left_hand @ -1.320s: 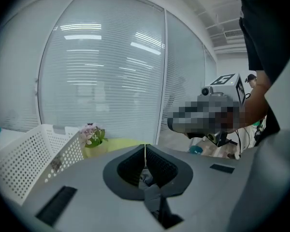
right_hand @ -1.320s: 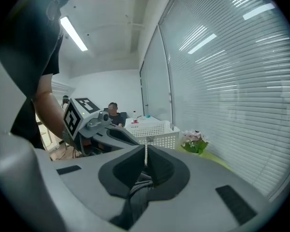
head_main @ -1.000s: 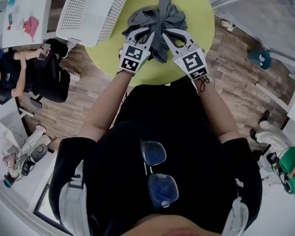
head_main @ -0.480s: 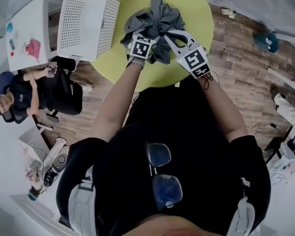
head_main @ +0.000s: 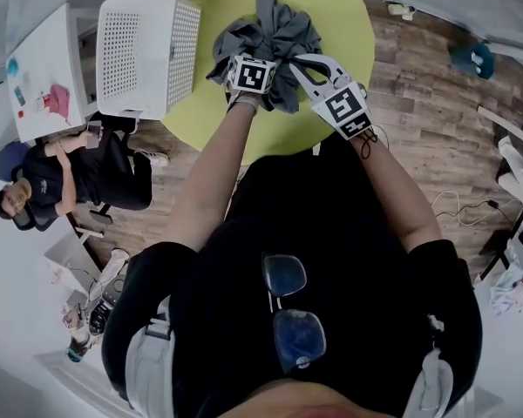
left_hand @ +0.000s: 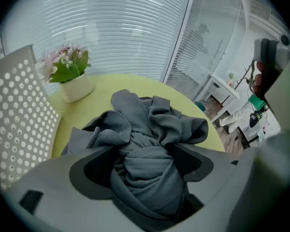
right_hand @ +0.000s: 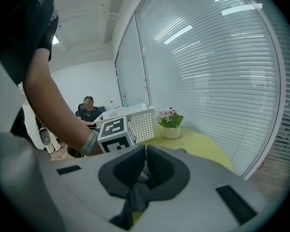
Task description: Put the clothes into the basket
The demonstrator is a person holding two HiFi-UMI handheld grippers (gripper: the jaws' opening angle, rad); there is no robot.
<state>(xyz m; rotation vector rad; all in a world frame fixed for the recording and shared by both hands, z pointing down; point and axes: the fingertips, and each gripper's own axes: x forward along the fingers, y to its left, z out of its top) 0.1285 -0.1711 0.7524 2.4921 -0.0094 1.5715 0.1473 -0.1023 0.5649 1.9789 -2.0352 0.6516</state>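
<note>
Off at nine o'clock from the heap, the white perforated basket (head_main: 185, 46) stands on the yellow-green worktop (head_main: 349, 24), its open top clear. A flowerpot (left_hand: 75, 88) sits beyond at about eleven o'clock.

My left claw (left_hand: 146, 154) points steeply down into the near side of the clothes (head_main: 275, 33). Its jaws have just been opening and stand wide, released, with a fat roll of grey cloth bulging up between them but not squeezed.

The clothes are one crumpled grey bundle in the middle of the worktop, just beside the basket and not yet in it.

At three o'clock of the heap, my right claw (right_hand: 146, 151) is clenched on a thin fold of the same grey cloth, which trails down below the pads.

I judge the fabric light, limp and grippy rather than slick. It will sag and trail when raised, so a thin edge is a poor hold. I'd bite deep into the thick roll under the left claw, taking several layers at once.
</note>
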